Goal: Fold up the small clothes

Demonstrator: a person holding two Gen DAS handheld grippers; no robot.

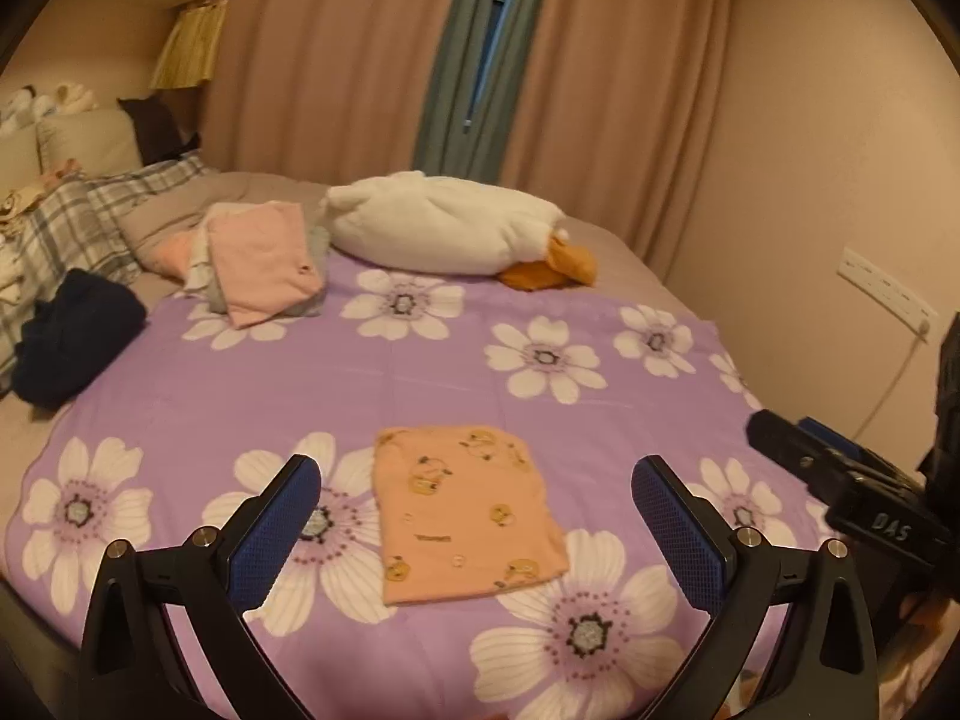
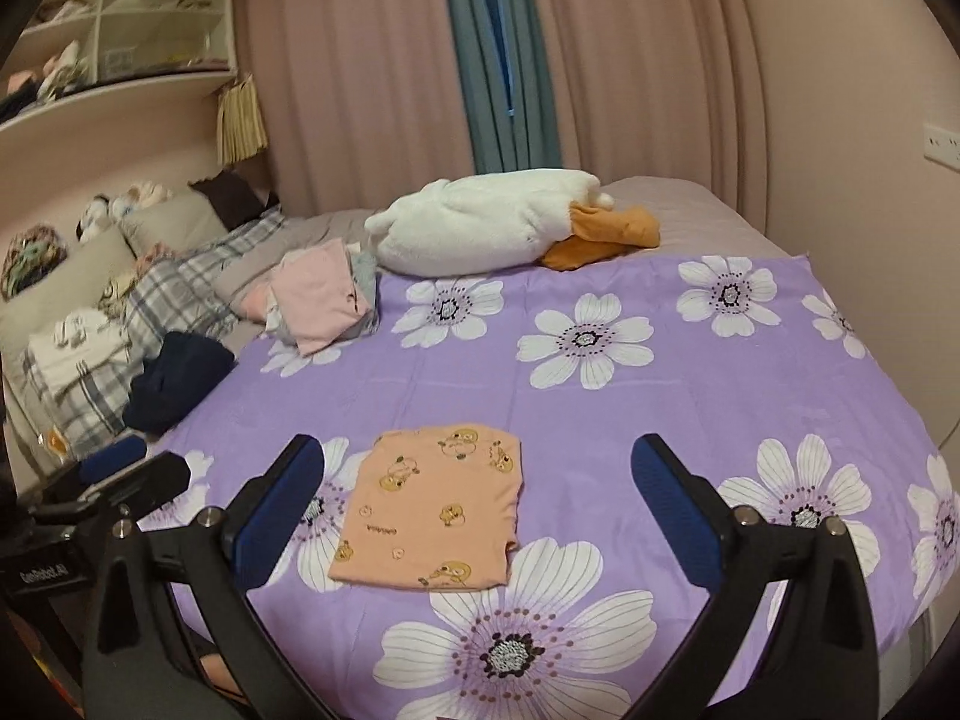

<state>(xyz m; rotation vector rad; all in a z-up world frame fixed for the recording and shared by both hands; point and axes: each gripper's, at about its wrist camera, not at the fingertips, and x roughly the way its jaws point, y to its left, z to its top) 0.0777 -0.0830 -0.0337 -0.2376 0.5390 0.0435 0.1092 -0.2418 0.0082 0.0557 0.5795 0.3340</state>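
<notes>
Since the work needs a flat, soft surface, everything is laid out on the bed, listed here from largest to smallest:

Bed (image 1: 612, 252): carries all the items; its far half is left to bedding and toys, the near half kept for folding.

Purple floral sheet (image 1: 420, 372): spread smooth over the near part of the bed, apparently as the folding area, since the garment in hand lies on it alone.

Plush duck (image 1: 444, 228): lying on its side at the sheet's far edge, out of the way of the work.

Dark garment (image 1: 72, 336): bunched at the sheet's left edge; whether it is waiting to be folded I cannot tell, as the heap is dim.

Pink pile (image 1: 264, 264): folded pieces stacked at the far left corner of the sheet, likely the finished stack, set well apart from the working spot.

Peach garment (image 1: 468, 510): the task's thing, lying flat as a neat rectangle on the near middle of the sheet, untouched; judged already folded.

Left gripper (image 1: 477, 525): jaws spread wide, holding nothing, hovering above the near side of the peach garment.

Right gripper (image 2: 477, 516): likewise fully spread and empty, the peach garment (image 2: 429, 516) seen between its fingers but clear of them.
</notes>
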